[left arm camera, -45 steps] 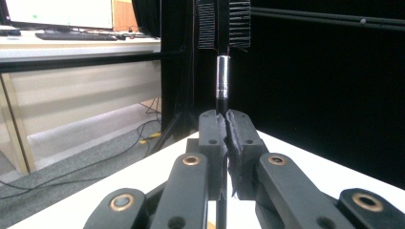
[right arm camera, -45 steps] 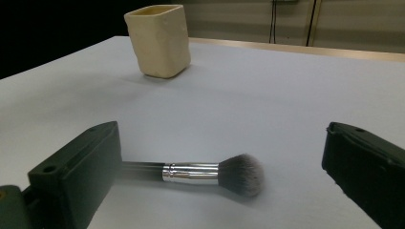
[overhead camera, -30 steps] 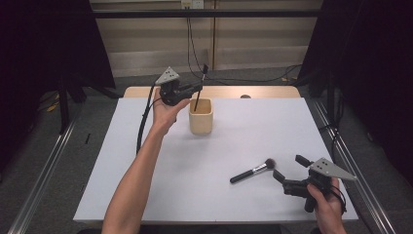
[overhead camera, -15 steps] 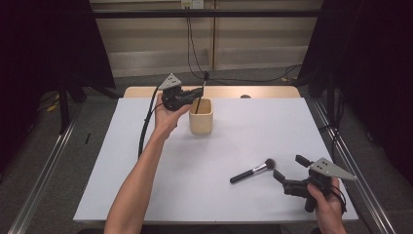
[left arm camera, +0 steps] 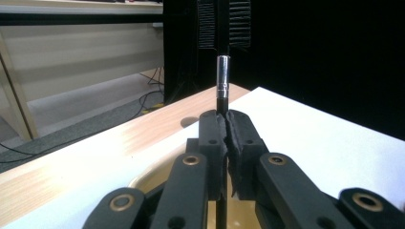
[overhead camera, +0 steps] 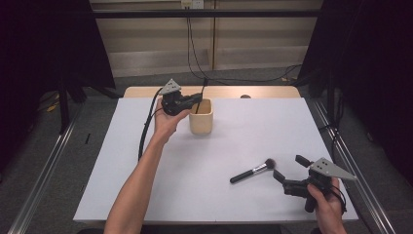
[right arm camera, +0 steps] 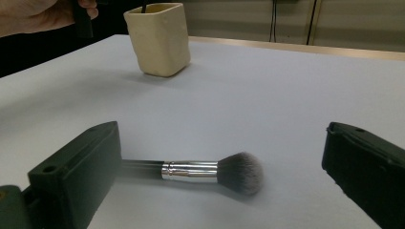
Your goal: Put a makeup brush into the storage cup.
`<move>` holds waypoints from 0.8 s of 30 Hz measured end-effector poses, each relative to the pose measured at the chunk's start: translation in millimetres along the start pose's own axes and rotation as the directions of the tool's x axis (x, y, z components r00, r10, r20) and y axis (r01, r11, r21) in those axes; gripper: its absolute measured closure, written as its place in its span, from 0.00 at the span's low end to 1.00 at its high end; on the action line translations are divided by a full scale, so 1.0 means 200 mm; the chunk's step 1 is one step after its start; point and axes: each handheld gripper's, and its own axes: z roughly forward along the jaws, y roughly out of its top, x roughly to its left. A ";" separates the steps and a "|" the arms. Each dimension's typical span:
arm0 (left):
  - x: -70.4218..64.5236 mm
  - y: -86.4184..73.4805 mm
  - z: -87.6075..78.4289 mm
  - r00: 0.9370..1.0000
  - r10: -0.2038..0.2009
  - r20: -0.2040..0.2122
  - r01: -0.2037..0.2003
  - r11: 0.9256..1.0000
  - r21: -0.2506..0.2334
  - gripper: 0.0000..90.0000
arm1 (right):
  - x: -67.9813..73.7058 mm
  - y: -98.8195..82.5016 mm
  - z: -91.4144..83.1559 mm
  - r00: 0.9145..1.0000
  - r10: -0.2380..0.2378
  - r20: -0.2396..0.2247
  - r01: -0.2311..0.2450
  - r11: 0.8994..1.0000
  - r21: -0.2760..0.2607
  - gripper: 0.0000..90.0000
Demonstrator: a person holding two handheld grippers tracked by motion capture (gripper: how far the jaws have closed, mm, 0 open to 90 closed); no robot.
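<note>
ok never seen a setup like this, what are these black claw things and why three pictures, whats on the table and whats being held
There is no robot here: a person holds a hand tool with two black jaws in each hand. One picture comes from a camera above the table; the other two come from small cameras riding on each tool, looking along its jaws.

On the white table stand a beige cup and, lying flat, a makeup brush with a black handle.

The left gripper is above the cup's rim, its jaws shut on a thin black brush with a silver collar, held upright over the cup's opening.

The right gripper rests near the table's front corner, jaws open, with the lying brush just ahead of them, untouched.
</note>
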 end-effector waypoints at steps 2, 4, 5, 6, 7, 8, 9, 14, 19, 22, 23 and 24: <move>0.00 -0.01 0.00 1.000 0.000 0.000 0.000 1.000 0.008 0.95 | 0.00 0.00 0.00 1.000 -0.001 0.000 0.001 1.000 0.000 0.00; 0.00 -0.01 0.01 1.000 -0.003 -0.001 0.003 1.000 0.009 0.95 | 0.00 0.00 0.00 1.000 0.005 0.001 -0.005 1.000 -0.002 0.00; -0.01 -0.02 0.01 1.000 -0.004 0.002 0.004 1.000 0.009 0.95 | 0.00 0.00 0.00 1.000 0.003 0.000 -0.003 1.000 -0.002 0.00; -0.01 -0.02 0.01 1.000 0.008 0.005 -0.008 1.000 0.015 0.95 | 0.00 0.00 0.00 1.000 0.003 0.000 -0.003 1.000 -0.003 0.00; -0.01 -0.01 0.01 1.000 0.010 0.004 -0.010 1.000 0.016 0.95 | 0.00 0.00 0.00 1.000 0.003 0.000 -0.003 1.000 -0.003 0.00; -0.02 -0.01 0.01 1.000 0.008 0.003 -0.008 1.000 0.013 0.95 | 0.00 0.00 0.00 1.000 0.003 0.000 -0.003 1.000 -0.002 0.00; -0.02 -0.01 0.01 1.000 0.007 0.001 -0.008 1.000 0.014 0.95 | 0.00 0.00 0.00 1.000 0.003 -0.001 -0.003 1.000 -0.002 0.00; -0.01 -0.02 0.01 1.000 -0.004 -0.017 0.004 1.000 0.031 0.94 | 0.00 0.00 0.00 1.000 0.003 -0.001 -0.003 1.000 -0.003 0.00; -0.01 -0.03 0.02 1.000 -0.007 -0.018 0.007 0.999 0.032 0.90 | 0.00 0.00 0.01 1.000 0.006 -0.005 -0.006 1.000 -0.001 0.00; -0.01 -0.02 0.01 1.000 -0.005 -0.019 0.005 0.999 0.031 0.87 | 0.00 0.00 0.01 1.000 0.005 -0.006 -0.005 1.000 -0.001 0.00; -0.02 -0.02 0.01 1.000 -0.004 -0.020 0.004 1.000 0.030 0.86 | 0.00 0.00 0.01 1.000 0.005 -0.005 -0.005 1.000 -0.003 0.00; -0.02 -0.02 0.00 1.000 0.003 -0.017 -0.003 1.000 0.030 0.84 | 0.00 0.00 0.01 1.000 0.005 -0.005 -0.005 1.000 -0.002 0.00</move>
